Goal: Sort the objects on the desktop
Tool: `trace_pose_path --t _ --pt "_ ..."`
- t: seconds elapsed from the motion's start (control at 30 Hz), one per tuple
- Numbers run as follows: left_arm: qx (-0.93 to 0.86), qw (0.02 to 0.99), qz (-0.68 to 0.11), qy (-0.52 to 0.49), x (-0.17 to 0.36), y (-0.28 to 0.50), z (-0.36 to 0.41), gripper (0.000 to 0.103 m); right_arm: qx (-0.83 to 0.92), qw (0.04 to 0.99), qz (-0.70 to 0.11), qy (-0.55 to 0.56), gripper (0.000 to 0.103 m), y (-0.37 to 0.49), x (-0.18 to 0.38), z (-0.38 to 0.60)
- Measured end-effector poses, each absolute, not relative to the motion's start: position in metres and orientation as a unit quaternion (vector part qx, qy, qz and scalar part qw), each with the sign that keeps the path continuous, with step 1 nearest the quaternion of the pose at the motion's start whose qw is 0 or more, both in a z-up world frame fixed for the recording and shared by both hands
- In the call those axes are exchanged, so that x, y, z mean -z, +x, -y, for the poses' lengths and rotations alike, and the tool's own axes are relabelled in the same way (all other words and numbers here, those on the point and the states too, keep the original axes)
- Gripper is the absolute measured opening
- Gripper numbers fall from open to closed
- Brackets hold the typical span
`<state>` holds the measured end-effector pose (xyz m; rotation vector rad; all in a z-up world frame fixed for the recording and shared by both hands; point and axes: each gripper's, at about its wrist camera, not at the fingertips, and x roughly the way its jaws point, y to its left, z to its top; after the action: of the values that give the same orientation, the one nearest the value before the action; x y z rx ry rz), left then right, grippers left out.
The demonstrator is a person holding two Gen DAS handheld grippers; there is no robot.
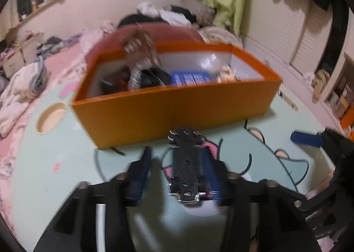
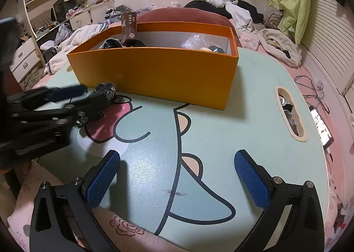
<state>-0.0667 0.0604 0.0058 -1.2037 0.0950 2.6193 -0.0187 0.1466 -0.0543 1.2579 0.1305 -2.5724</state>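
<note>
in my left gripper (image 1: 179,172) sits a black toy car (image 1: 187,168), low in the middle of the left wrist picture. its underside faces the camera, with the metal chassis and silver wheels showing. its long axis runs straight up the frame, along my fingers, one end near the camera and the other end toward the orange box (image 1: 177,108). the right blue pad (image 1: 211,174) lies against the car's side, but the left pad stands a little apart from it, so i cannot tell whether the grip is really clamped. the picture is blurred.

in the right wrist picture the same car (image 2: 104,95) shows at the left, just beside the near wall of the box (image 2: 154,72), above the pale green table (image 2: 254,97) with its cartoon drawing. there its long axis slants from lower left to upper right.

my right gripper (image 2: 177,176) is at the bottom of that frame with its blue pads spread wide apart and nothing between them, above the table's near edge.

the box stands in the upper middle of both frames. inside it i see a brown carton (image 2: 129,28) standing upright at the left, a blue packet (image 1: 190,78) and crumpled clear plastic (image 2: 197,40).
</note>
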Motion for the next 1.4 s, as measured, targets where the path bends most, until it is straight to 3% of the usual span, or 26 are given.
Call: trace_pose_path --t 0.23,0.47,0.77,0.8,0.83,0.87,0.97,1.13,1.4 --pt "-0.916 0.126 -0.03 -0.38 -0.013 -0.05 -0.057 0.027 0.889 0.138 -0.045 0.434 0.102 -0.018 0.054 -0.147" --pt "-0.93 0.146 0.011 -0.337 -0.055 -0.042 -0.044 0.027 0.889 0.138 -0.044 0.434 0.102 -0.018 0.054 -0.147" --pt "-0.939 0.158 0.027 -0.305 -0.112 -0.111 -0.054 0.028 0.889 0.138 -0.044 0.434 0.102 -0.018 0.054 -0.147" --pt "-0.935 0.153 0.029 -0.318 -0.107 -0.124 -0.055 0.042 0.889 0.138 -0.044 0.434 0.102 -0.018 0.054 -0.147" --pt "-0.931 0.144 0.027 -0.335 -0.1 -0.135 -0.055 0.07 0.889 0.139 -0.043 0.434 0.102 -0.018 0.054 -0.147" --pt "-0.924 0.131 0.025 -0.359 -0.089 -0.145 -0.056 0.078 0.889 0.139 -0.042 0.434 0.102 -0.018 0.054 -0.147" --pt "-0.911 0.124 0.047 -0.392 -0.061 -0.148 -0.052 0.079 0.89 0.14 -0.04 0.433 0.102 -0.017 0.054 -0.147" --pt "-0.927 0.128 0.093 -0.339 -0.063 -0.109 -0.035 0.079 0.89 0.139 -0.041 0.433 0.102 -0.016 0.055 -0.145" --pt "-0.929 0.096 0.043 -0.354 -0.057 -0.054 -0.018 0.084 0.89 0.138 -0.042 0.433 0.102 -0.016 0.056 -0.144"
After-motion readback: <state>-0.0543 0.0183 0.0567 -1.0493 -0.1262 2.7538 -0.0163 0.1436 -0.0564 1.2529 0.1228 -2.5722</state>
